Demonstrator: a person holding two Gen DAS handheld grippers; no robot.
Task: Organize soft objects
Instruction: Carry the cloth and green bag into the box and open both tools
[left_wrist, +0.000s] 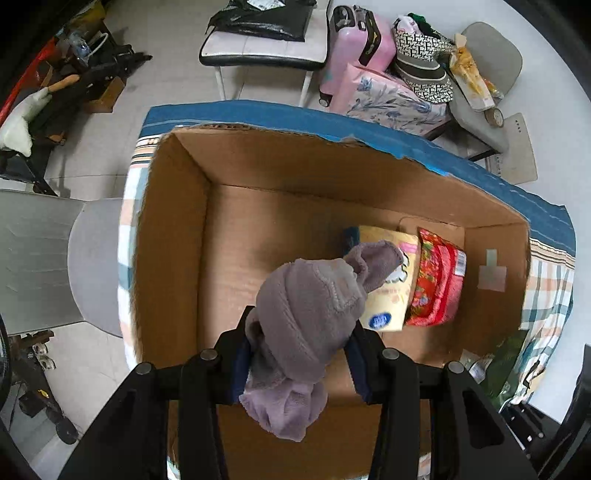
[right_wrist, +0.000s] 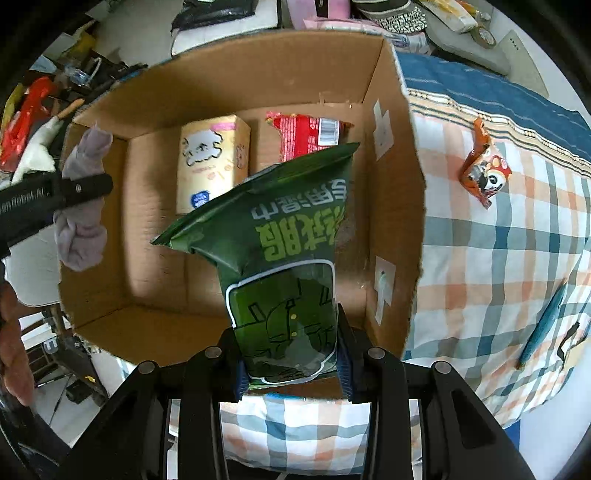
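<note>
Dangling limp from the left gripper (left_wrist: 301, 354), pinched mid-bundle: soft fleece cloth (left_wrist: 306, 314), light. Clamped in the right gripper (right_wrist: 290, 354): slick, squashy green packet (right_wrist: 280, 251), over the box (right_wrist: 391, 206), best held low.

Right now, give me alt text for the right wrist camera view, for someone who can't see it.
The right gripper holds a green wipes pack over an open cardboard box that contains a yellow tissue pack and a red packet. At the left edge, the left gripper clamps a mauve fleece cloth. The box sits on a plaid cloth, where an orange snack bag lies.
</note>
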